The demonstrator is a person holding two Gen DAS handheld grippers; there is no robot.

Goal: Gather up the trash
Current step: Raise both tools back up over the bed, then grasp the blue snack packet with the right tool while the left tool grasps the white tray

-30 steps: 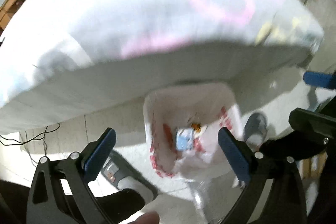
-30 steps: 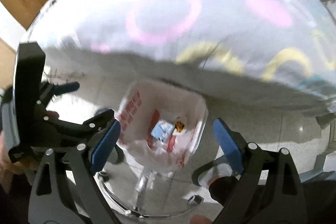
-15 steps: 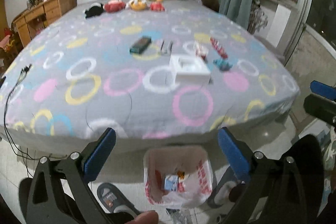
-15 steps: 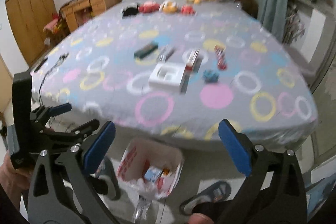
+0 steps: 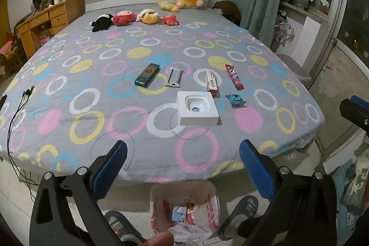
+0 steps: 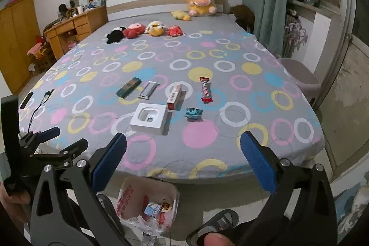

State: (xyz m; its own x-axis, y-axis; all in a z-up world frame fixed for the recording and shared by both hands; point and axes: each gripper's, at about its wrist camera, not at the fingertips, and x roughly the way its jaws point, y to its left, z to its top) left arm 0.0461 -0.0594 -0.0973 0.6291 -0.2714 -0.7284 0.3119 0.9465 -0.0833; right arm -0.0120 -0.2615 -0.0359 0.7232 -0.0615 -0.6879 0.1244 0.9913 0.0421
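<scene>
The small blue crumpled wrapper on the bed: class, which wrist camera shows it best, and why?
The left wrist view shows the blue wrapper best: it appears slightly larger and sharper, lying apart from the white tray. The right wrist view also shows the wrapper unobstructed, right of the tray, but slightly smaller.

Dim, cool indoor light is falling from above, casting soft shadows beside the white tray (image 5: 197,111) beyond the fingers. Both views are rendering sharp; fisheye bending is curving the edges, with corners vignetting black.
</scene>
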